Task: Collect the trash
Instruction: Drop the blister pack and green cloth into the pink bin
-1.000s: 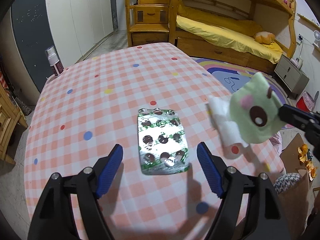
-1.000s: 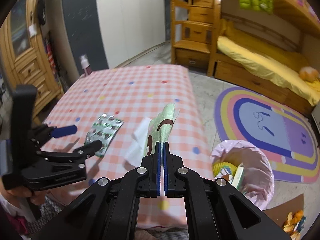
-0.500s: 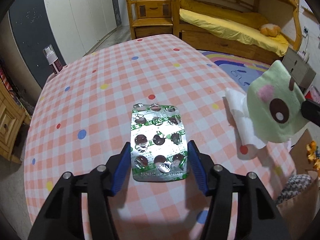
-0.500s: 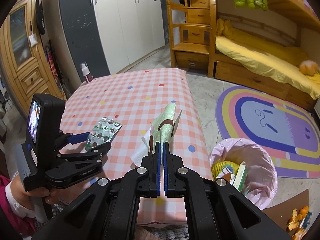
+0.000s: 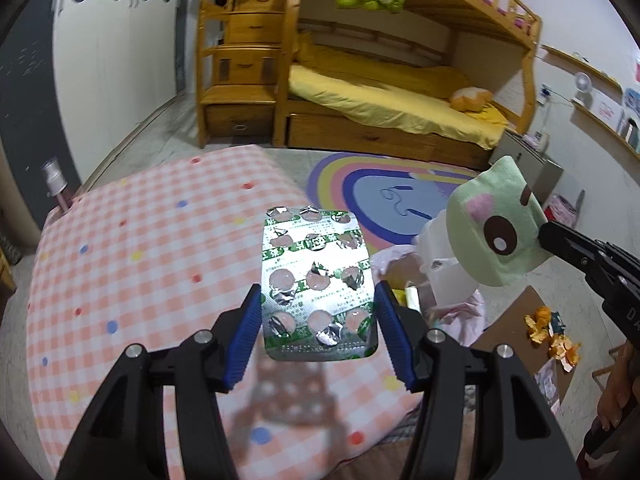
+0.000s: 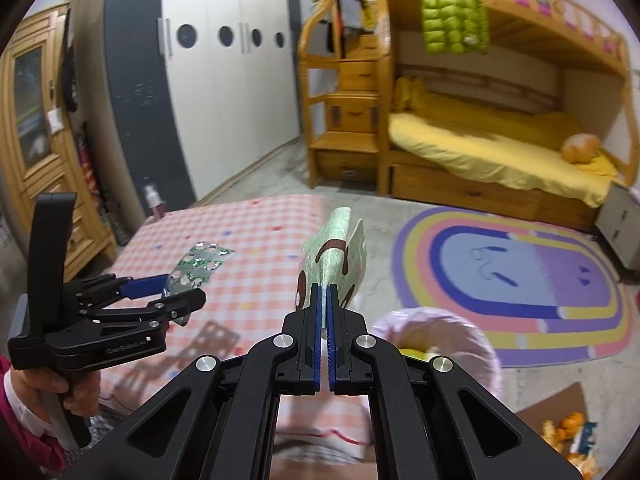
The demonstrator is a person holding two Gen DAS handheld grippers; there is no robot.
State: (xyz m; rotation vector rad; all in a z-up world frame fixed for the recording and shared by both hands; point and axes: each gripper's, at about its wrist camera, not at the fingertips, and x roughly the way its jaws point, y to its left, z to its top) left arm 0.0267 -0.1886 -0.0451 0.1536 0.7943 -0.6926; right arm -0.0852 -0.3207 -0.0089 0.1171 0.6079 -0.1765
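My left gripper [image 5: 318,312] is shut on an empty silver-and-green blister pack [image 5: 316,280] and holds it in the air above the pink checked table [image 5: 140,260]. The pack also shows in the right wrist view [image 6: 200,266], held in the left gripper [image 6: 168,286]. My right gripper [image 6: 323,300] is shut on a pale green cartoon-face wrapper [image 6: 332,252] with white tissue behind it. It hangs over the pink-lined trash bin [image 6: 440,336]. In the left wrist view the wrapper [image 5: 496,236] is at the right, above the bin [image 5: 460,308].
A small spray bottle [image 5: 54,184] stands at the table's far left corner. A rainbow rug [image 6: 520,280] lies on the floor beyond the bin. Orange peel [image 5: 552,336] lies on cardboard at the right. A bunk bed and wooden cabinet [image 6: 44,160] ring the room.
My left gripper closed on the blister pack and lifted it off the table. My right gripper carried the wrapper up and right, over the trash bin.
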